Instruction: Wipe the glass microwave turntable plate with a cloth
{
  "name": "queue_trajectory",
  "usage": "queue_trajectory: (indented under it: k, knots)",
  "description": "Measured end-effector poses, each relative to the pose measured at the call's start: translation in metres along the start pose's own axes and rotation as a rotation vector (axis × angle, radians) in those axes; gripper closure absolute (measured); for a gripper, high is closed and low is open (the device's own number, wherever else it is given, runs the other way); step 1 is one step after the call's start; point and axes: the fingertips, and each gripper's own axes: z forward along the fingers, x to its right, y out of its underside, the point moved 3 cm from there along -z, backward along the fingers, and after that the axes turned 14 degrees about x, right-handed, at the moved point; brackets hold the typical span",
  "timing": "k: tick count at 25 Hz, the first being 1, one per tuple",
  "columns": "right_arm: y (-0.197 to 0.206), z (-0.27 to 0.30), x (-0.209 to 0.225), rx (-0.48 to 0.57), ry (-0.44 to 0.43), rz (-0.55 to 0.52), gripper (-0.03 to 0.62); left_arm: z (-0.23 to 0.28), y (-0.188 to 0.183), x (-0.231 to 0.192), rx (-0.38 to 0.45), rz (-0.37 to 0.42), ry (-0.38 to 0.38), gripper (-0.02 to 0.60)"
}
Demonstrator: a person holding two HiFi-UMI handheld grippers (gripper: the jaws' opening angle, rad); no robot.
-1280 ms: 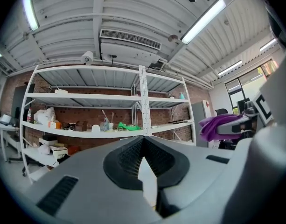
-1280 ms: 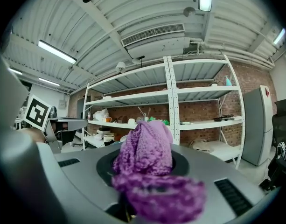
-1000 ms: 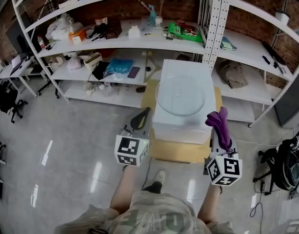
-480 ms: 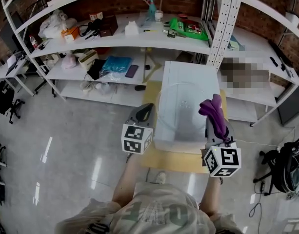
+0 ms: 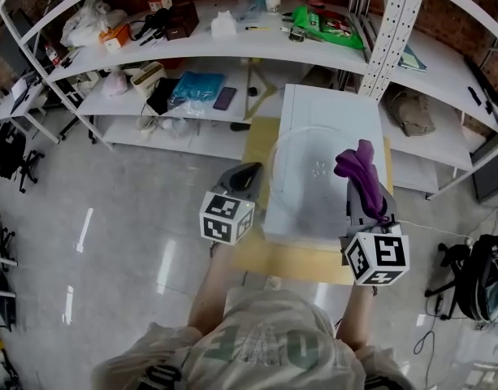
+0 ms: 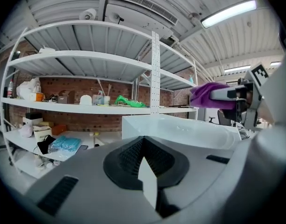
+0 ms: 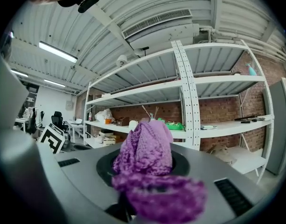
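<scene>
The plate (image 5: pixel 307 167) is seen lying flat on top of the white box (image 5: pixel 326 104), clear and hard to make out against it. The cloth (image 5: pixel 356 165) is clamped in a bunch by the right gripper (image 5: pixel 365 195), above the plate's right side; contact cannot be confirmed. The left gripper (image 5: pixel 247 173) is held with its 2 jaws together on nothing, just left of the box and off the plate. Since the plate is braced by nothing, it could be slid toward an edge by a firm wipe. A loosely bunched cloth could also be dragged out.
</scene>
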Motion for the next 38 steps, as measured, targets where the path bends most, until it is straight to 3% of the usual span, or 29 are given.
queue_trajectory:
  k: [11,18,27,32,38]
  knots:
    - [0.008,0.008,-0.003,-0.013,-0.019,0.017,0.537,0.011,0.006,0.012,-0.034,0.004,0.082,0.580]
    - [0.008,0.007,-0.001,-0.020,-0.015,0.012,0.537,0.020,-0.003,0.028,-0.032,0.061,0.113,0.580]
    - [0.011,0.005,-0.010,-0.052,-0.046,-0.011,0.537,0.018,-0.010,0.047,-0.088,0.030,0.213,0.580]
    - [0.012,0.014,-0.019,-0.083,-0.086,-0.038,0.537,0.015,-0.006,0.048,-0.085,0.007,0.248,0.580]
    - [0.020,0.039,-0.036,-0.156,-0.201,-0.072,0.537,0.013,-0.001,0.049,-0.095,0.005,0.257,0.580]
